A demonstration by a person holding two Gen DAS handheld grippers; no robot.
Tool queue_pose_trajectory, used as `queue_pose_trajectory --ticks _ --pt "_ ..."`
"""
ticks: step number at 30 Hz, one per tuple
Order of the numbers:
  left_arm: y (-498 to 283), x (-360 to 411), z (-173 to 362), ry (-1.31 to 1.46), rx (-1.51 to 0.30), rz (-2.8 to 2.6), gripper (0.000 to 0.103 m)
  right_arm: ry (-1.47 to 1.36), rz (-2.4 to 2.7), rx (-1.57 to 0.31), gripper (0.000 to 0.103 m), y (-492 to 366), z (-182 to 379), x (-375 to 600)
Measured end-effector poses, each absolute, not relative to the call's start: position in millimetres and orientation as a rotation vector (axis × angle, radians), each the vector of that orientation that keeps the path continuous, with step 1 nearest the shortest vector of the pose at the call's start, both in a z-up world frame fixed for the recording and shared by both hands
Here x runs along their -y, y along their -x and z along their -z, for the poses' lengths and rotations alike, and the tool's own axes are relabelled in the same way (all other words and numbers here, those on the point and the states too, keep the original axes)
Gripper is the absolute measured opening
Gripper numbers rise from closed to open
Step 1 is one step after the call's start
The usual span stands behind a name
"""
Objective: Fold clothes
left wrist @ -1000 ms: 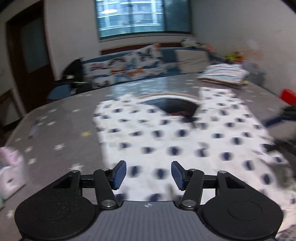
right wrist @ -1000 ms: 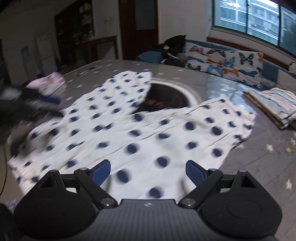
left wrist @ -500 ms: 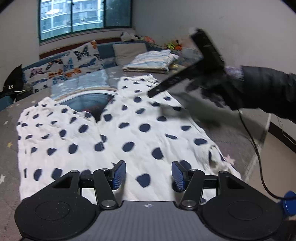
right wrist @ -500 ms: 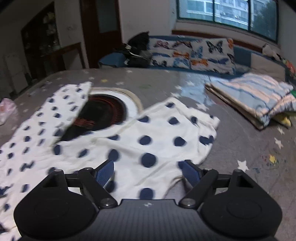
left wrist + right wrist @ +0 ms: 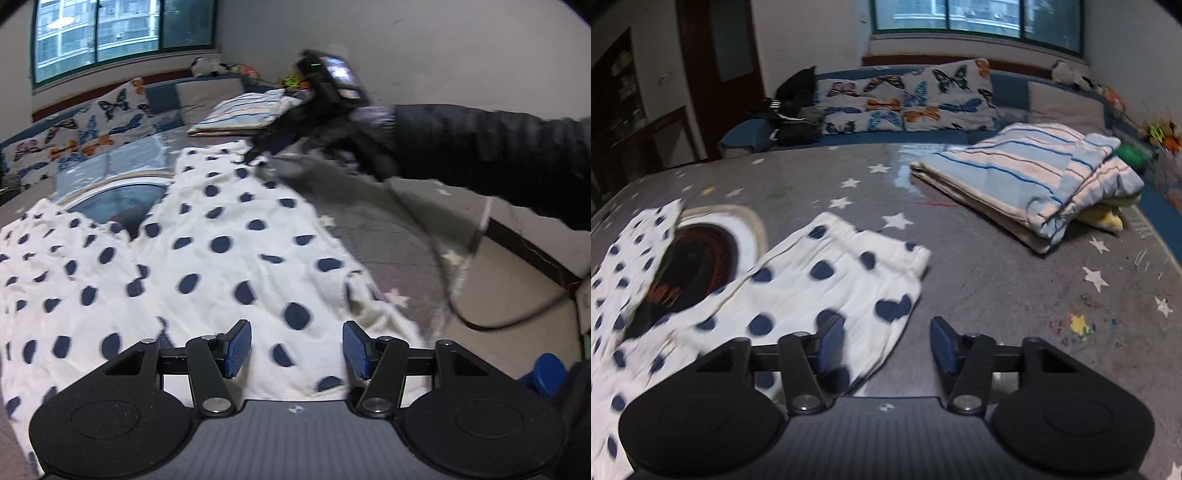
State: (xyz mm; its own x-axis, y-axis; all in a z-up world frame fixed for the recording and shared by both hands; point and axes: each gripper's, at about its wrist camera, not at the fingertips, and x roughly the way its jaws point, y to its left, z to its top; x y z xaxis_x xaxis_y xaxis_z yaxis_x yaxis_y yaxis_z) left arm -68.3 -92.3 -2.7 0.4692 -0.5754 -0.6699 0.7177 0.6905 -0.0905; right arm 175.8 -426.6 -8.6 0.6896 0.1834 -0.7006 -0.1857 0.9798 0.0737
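A white garment with navy dots (image 5: 207, 254) lies spread flat on the grey star-patterned table (image 5: 388, 236). My left gripper (image 5: 297, 349) is open and empty, low over the garment's near right hem. My right gripper (image 5: 882, 345) is open and empty, just above the far corner of the same garment (image 5: 827, 280), with the left finger over the cloth. In the left wrist view the right gripper (image 5: 258, 153) shows as a blurred black shape at that far corner, held by a gloved, dark-sleeved arm (image 5: 480, 147).
A folded blue striped blanket (image 5: 1034, 177) lies at the table's far right. A round inset hob (image 5: 690, 266) is partly covered by the garment. A butterfly-print sofa (image 5: 905, 99) stands behind. A black cable (image 5: 454, 288) hangs past the table's right edge.
Both grippers have swung right. The left one now looks along the garment's right edge. The right one has moved from over the garment's middle to its far corner. Both stayed open.
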Motion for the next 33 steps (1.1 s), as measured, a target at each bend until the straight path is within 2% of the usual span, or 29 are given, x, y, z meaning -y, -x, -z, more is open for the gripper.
queue_pose_trajectory --ticks 4,5,7,8,9,19,25,27,33 --pt "79 96 1 -0.228 -0.740 0.850 0.058 -0.005 -0.188 -0.779 0.048 -195 11 428" --pt "81 97 1 -0.236 -0.742 0.855 0.058 -0.002 -0.184 -0.779 0.041 -198 11 427" --pt "86 100 1 -0.251 -0.748 0.863 0.058 0.006 -0.179 -0.779 0.036 -204 11 427" --pt "89 101 1 -0.258 -0.747 0.869 0.058 0.006 -0.179 -0.780 0.028 -205 11 427" --pt "92 101 1 -0.266 -0.746 0.875 0.058 0.007 -0.179 -0.780 0.025 -207 10 427" --pt "118 119 6 -0.351 -0.743 0.941 0.062 -0.010 -0.169 -0.772 0.026 -211 12 429" --pt "127 133 13 -0.414 -0.698 0.903 0.060 -0.045 -0.145 -0.767 0.026 -213 12 430" --pt "130 134 14 -0.427 -0.687 0.892 0.057 -0.060 -0.141 -0.767 0.027 -214 12 431" --pt "126 128 11 -0.391 -0.686 0.885 0.031 -0.059 -0.148 -0.755 0.027 -213 13 431"
